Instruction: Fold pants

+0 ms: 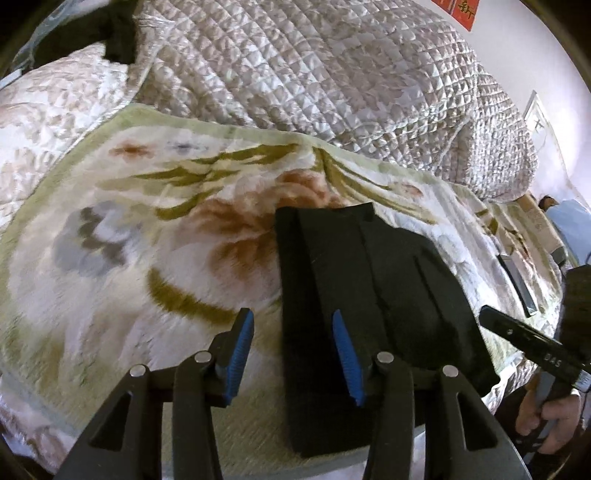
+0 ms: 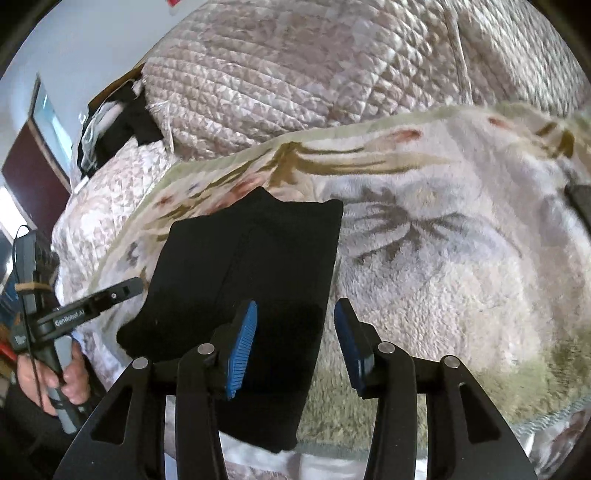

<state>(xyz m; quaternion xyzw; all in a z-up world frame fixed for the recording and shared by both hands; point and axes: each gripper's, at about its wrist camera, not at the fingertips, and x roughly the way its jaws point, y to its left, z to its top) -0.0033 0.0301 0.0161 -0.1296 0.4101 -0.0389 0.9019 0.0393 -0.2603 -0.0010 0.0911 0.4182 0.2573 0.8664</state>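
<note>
I hold my left gripper (image 1: 293,354) above the bed with its jaws spread wide and nothing between them; the black pants (image 1: 354,295) lie just ahead, their left edge passing under my right-hand blue pad, so most of the cloth is to the right of the jaws. My right gripper (image 2: 295,347) is spread in the same way and also empty, and in its view the pants (image 2: 251,266) lie ahead and to the left, with their right edge running between the two pads. The pants rest on the flowered blanket (image 1: 129,258) as a compact, long stack with several layers showing, so I judge the main folds are already made; what is left is perhaps one more fold across the length, or only some smoothing. For writing, I can read "GenRobot.AI" on the body of my left gripper seen from the right camera, and some small marks on the other one which are too blurred to read. On the wall a red paper (image 1: 465,11) carries a Chinese character
</note>
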